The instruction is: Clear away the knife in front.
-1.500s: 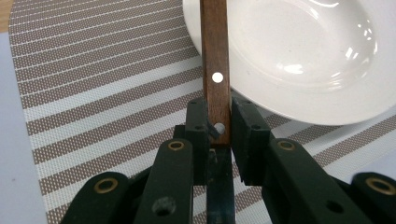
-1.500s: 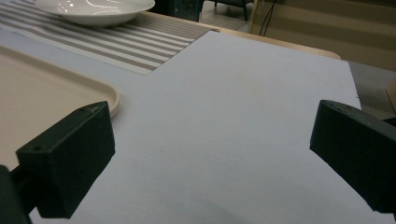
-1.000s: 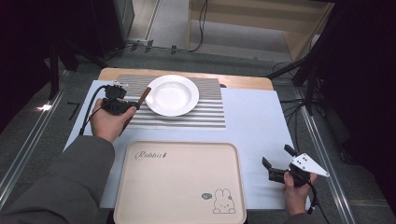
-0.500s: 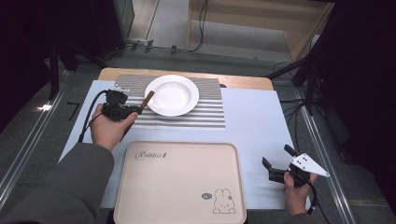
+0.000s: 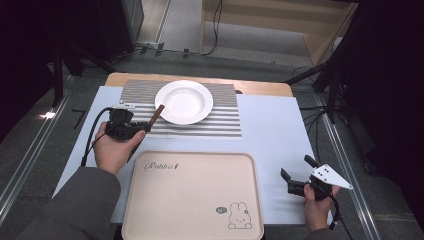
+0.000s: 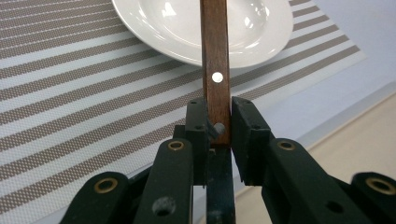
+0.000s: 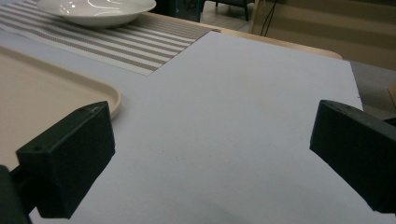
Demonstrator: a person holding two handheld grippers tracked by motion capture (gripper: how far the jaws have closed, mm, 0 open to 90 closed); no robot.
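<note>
Wooden handle point(image 6: 215, 70) juts from clamped left gripper point(image 6: 215, 126) toward white plate point(image 6: 187, 28).

left tongs point(image 5: 145, 127) grip a brown stick point(image 5: 157, 114) beside the white plate point(image 5: 184, 102).

I am wearing a grey sleeve point(image 5: 75, 205) at the lower left of the high view. My left gripper point(image 5: 146, 127) is showing black jaws with brass-ringed screw holes, and a black cable point(image 5: 90, 140) is trailing from it. My right gripper point(image 5: 295, 173), lower right, is carrying a grey three-cornered plate point(image 5: 330, 176) dotted with small holes.
</note>
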